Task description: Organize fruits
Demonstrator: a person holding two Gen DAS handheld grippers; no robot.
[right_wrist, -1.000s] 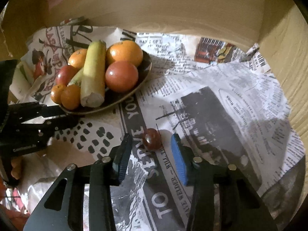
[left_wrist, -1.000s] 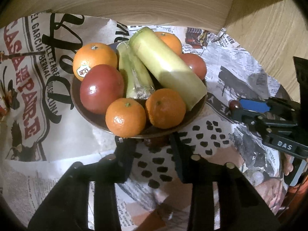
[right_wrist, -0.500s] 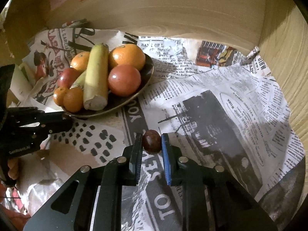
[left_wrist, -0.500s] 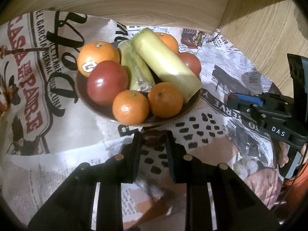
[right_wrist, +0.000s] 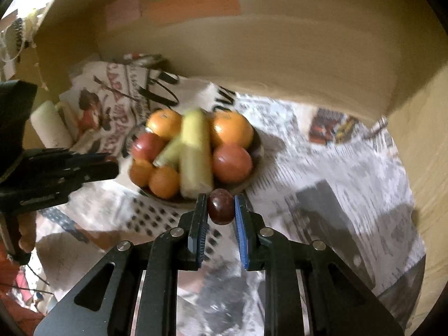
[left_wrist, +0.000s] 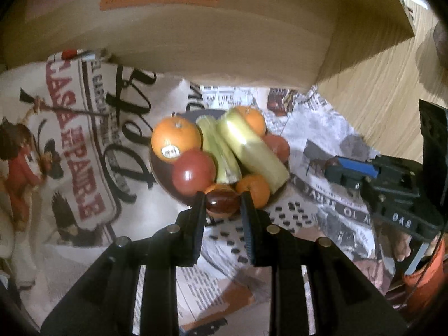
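A dark bowl on the newspaper holds oranges, red apples and two pale green stalks. My left gripper is shut on a small glossy dark-red fruit, lifted just in front of the bowl's near rim. My right gripper is shut on a second small dark-red fruit, also raised near the bowl's front edge. In the left wrist view the right gripper shows at the right with its blue pad. In the right wrist view the left gripper enters from the left.
Newspaper sheets cover the wooden surface. A curved wooden wall with coloured notes rises behind the bowl. A pale roll lies at the far left. A person's fingers show low at the right edge.
Both grippers closed on the small dark-red fruits that lay on the newspaper, then lifted them off it. The bowl now looks farther below and smaller in both views.
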